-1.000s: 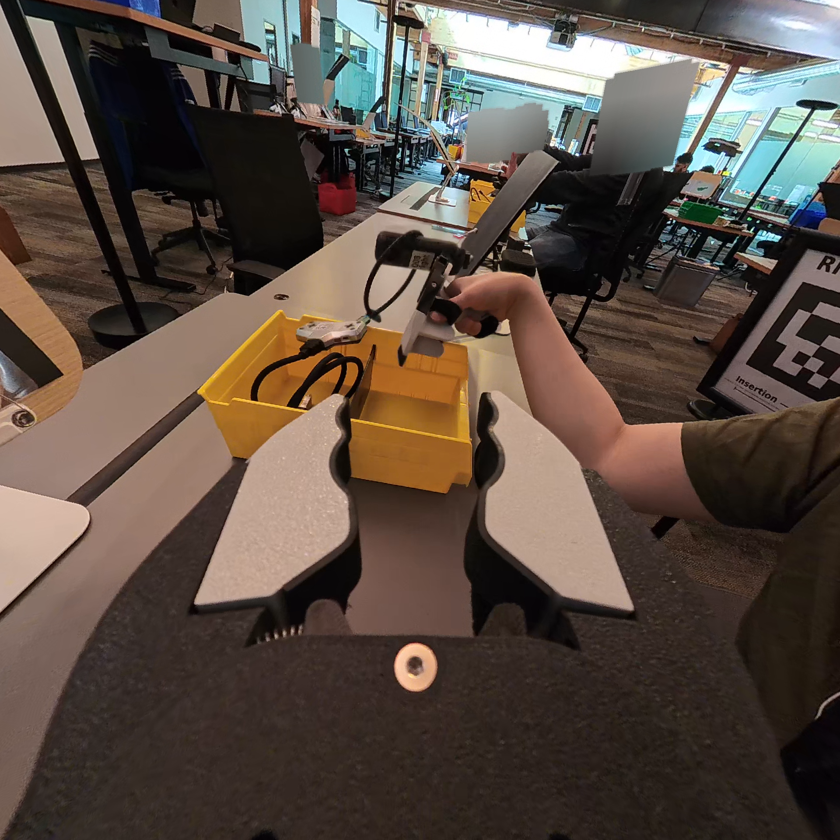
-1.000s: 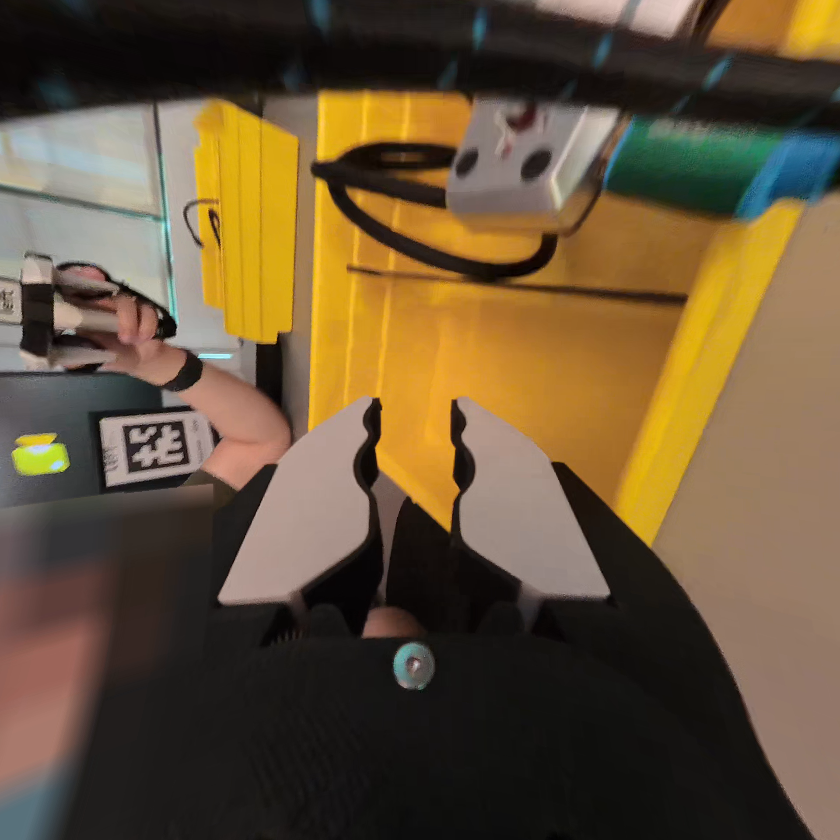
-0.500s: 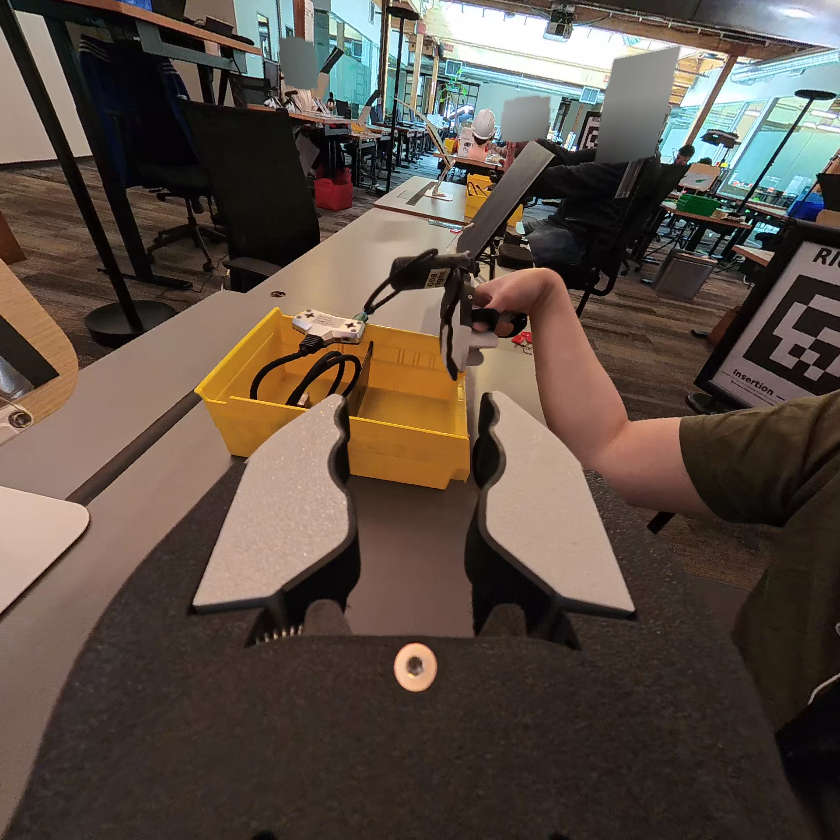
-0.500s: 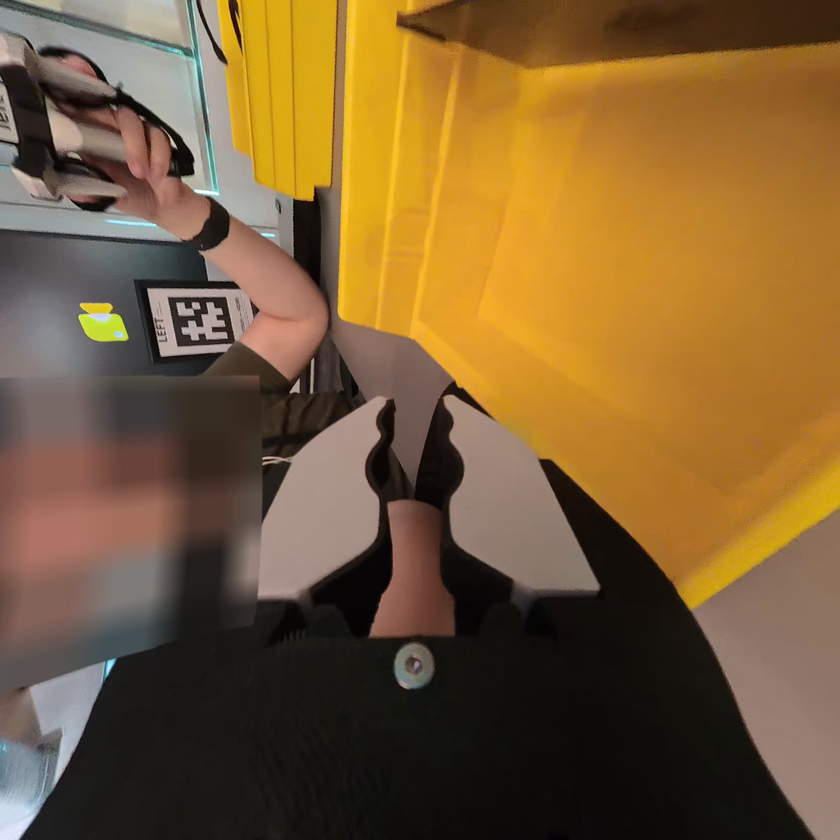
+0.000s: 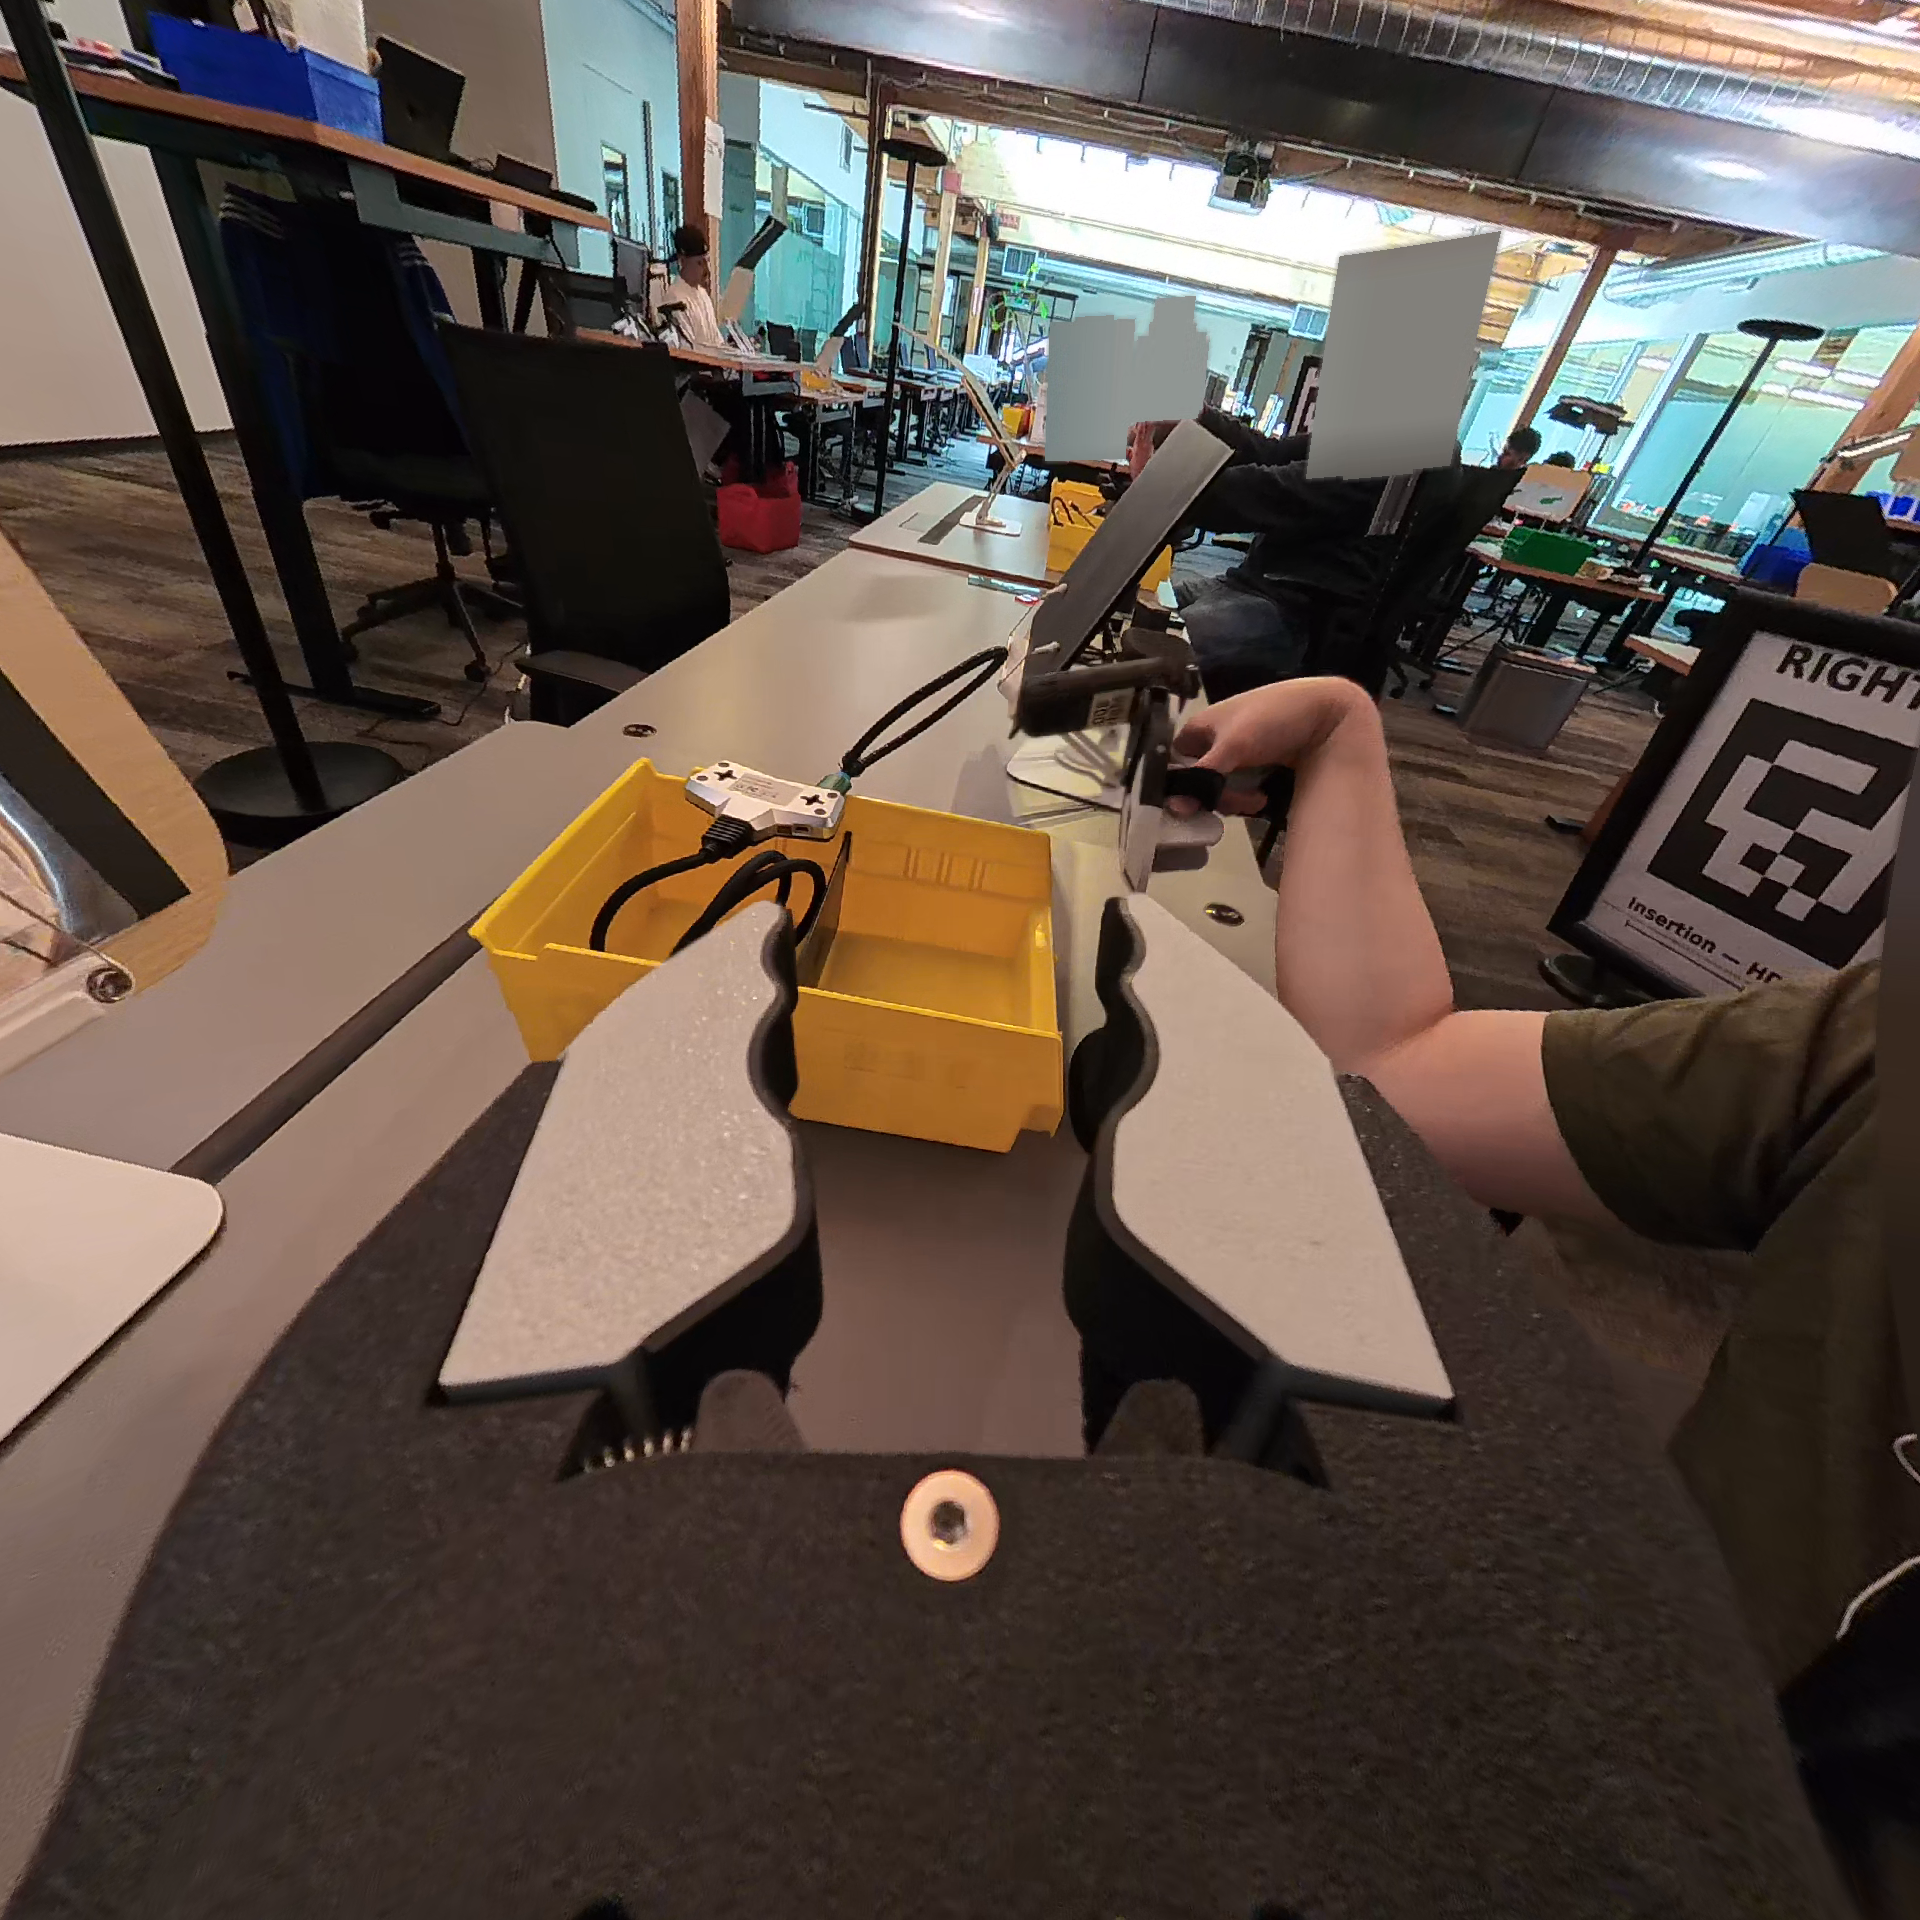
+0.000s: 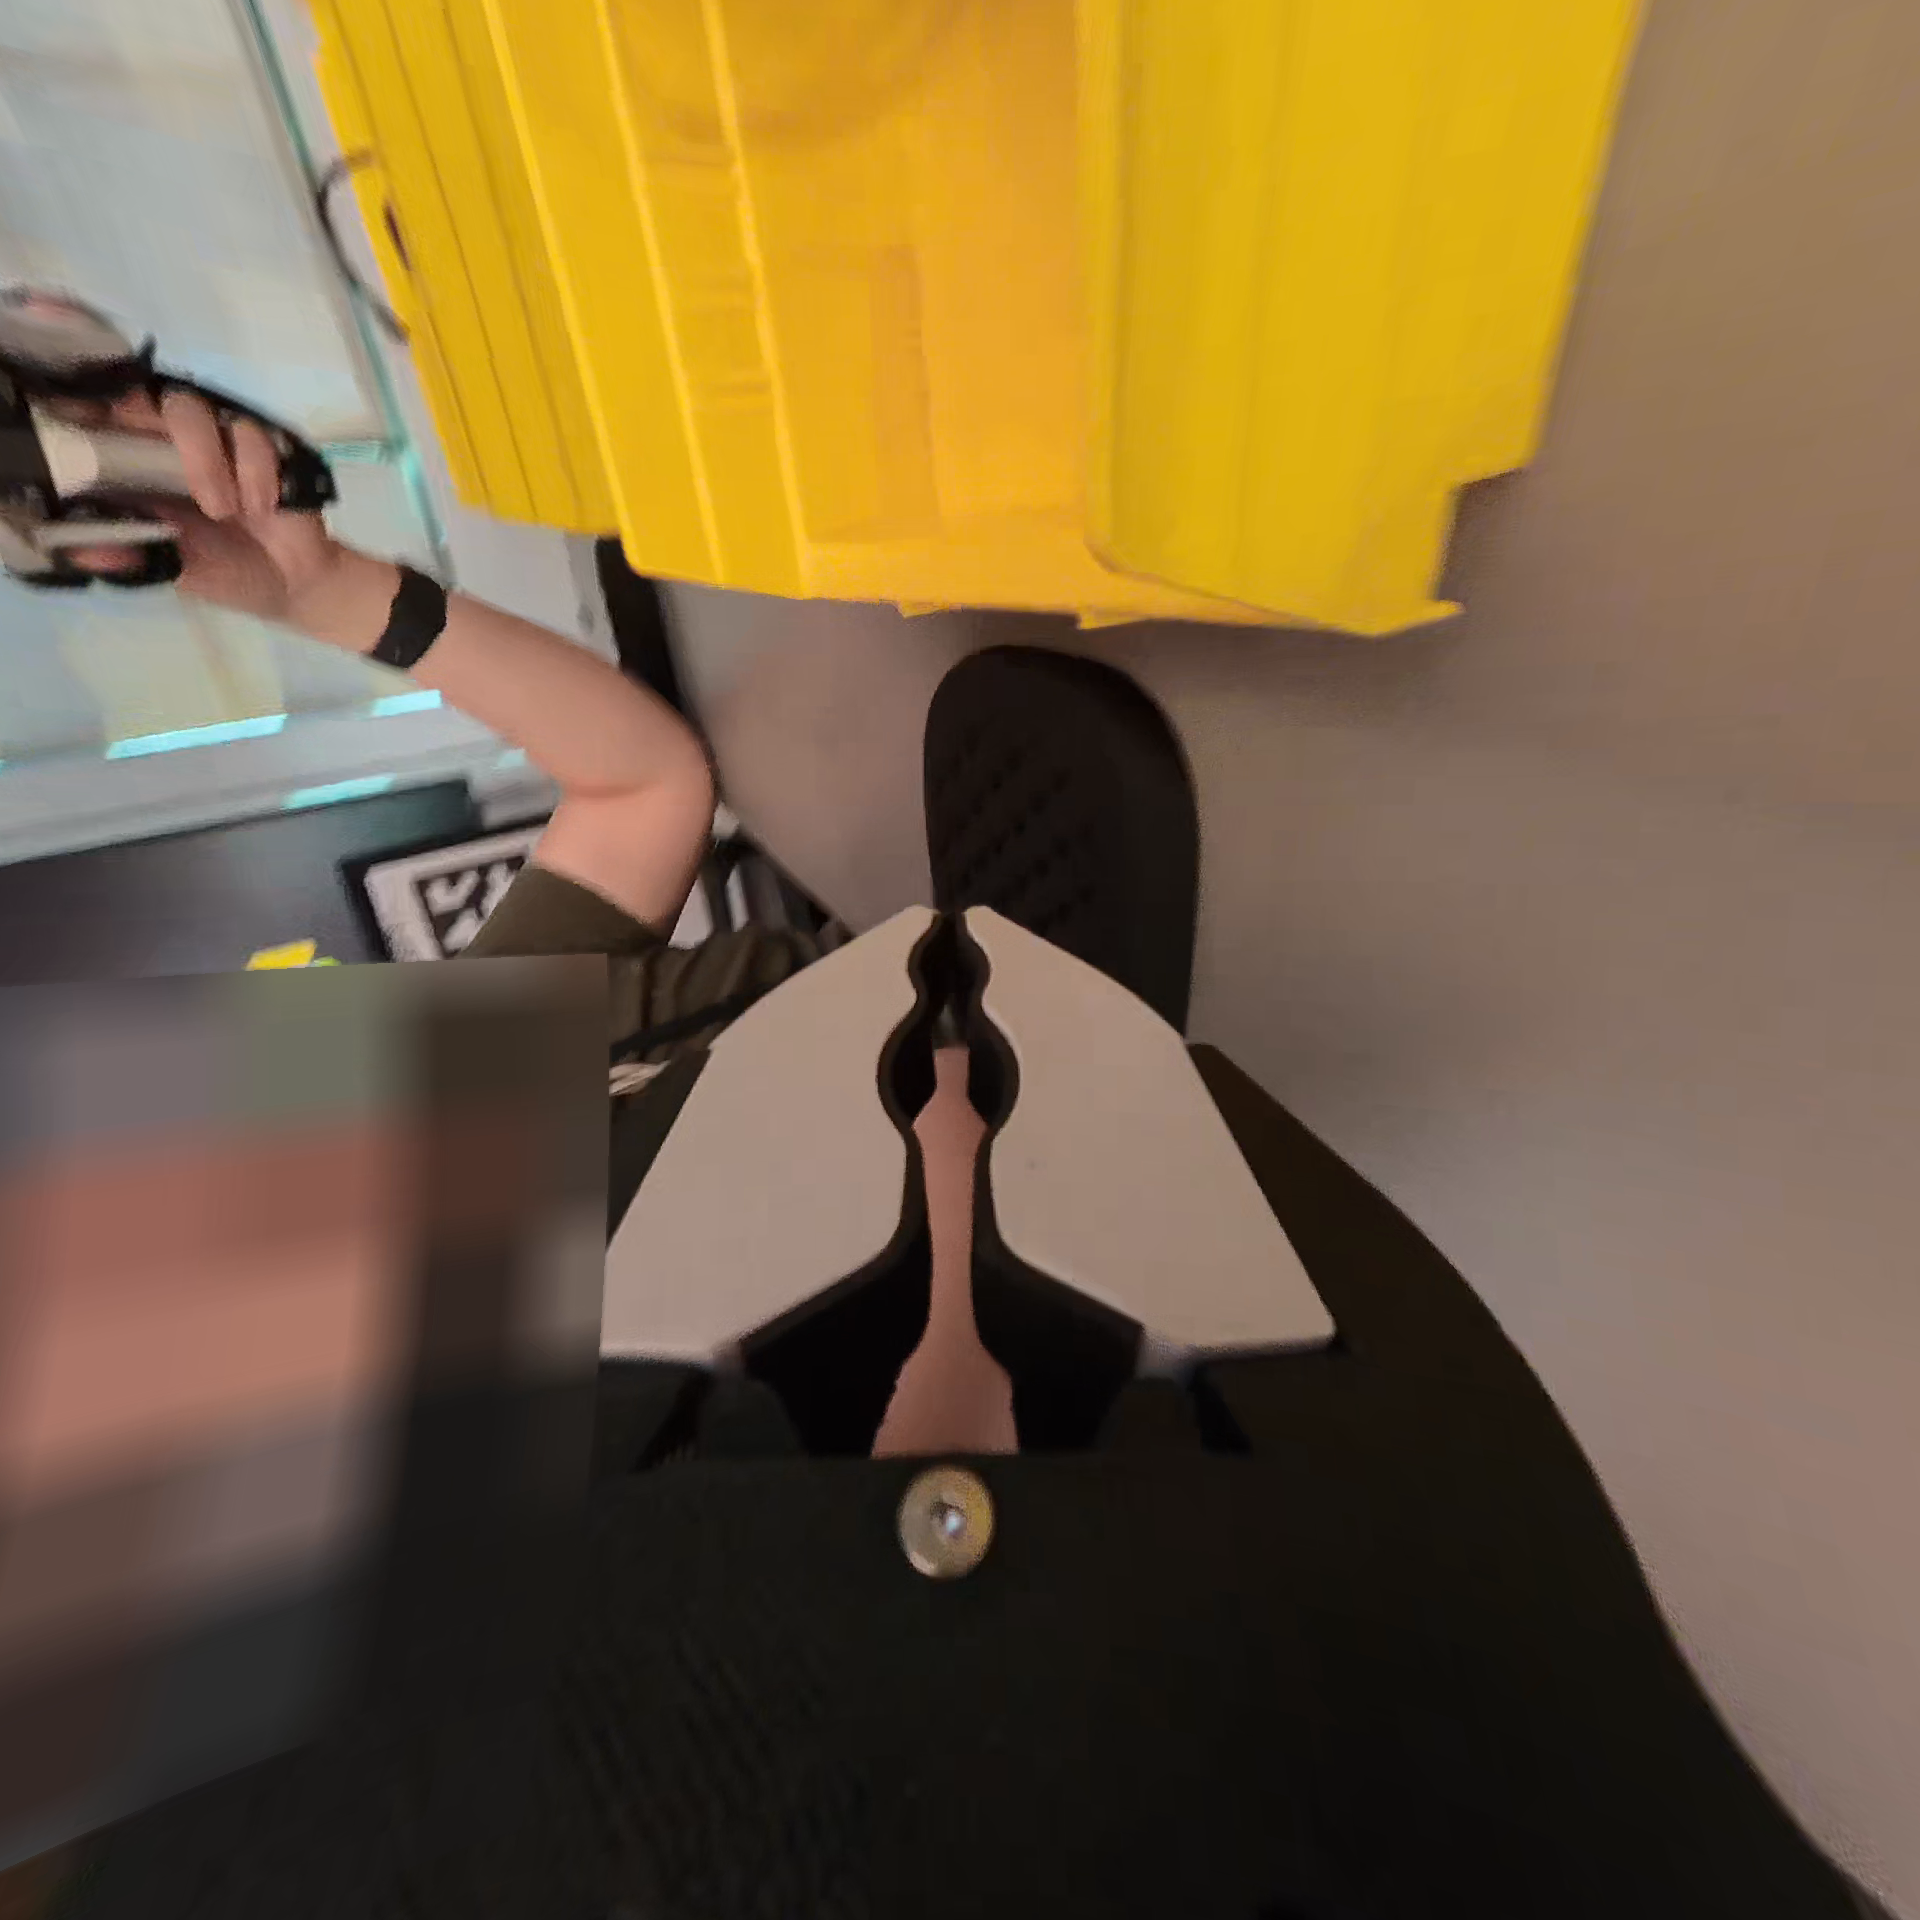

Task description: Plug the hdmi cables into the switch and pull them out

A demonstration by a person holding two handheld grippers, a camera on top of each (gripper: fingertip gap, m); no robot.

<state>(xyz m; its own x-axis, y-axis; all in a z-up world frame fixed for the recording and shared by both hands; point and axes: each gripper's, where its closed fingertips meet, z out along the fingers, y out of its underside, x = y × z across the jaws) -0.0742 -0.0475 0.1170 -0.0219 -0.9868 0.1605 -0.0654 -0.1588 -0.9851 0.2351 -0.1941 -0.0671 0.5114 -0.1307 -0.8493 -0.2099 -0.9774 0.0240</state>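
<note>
A yellow bin (image 5: 935,1039) stands on the grey table (image 5: 312,987). A silver hdmi switch (image 5: 764,805) rests on the bin's far rim. Black cables (image 5: 717,883) are coiled in the bin's left compartment, and a braided cable (image 5: 925,707) runs from the switch's right side toward my right gripper. My left gripper (image 5: 945,925) is open and empty, just short of the bin. My right gripper (image 5: 1138,862) is right of the bin, pointing down. In its own view my right gripper (image 6: 951,925) is shut with nothing seen between the fingers, and the bin's outer wall (image 6: 935,312) is beyond it.
A white pad (image 5: 83,1247) lies at the table's left edge. A framed sign with a square marker (image 5: 1766,810) stands to the right. A tilted black panel on a stand (image 5: 1122,551) is behind the right gripper. Chairs, desks and seated people fill the room beyond. Across from one pair of fingers to the other is roughly 40 centimetres.
My right gripper has moved from over the bin to its right side and its fingers have closed. The switch stays on the bin's far rim. My left gripper has barely moved.
</note>
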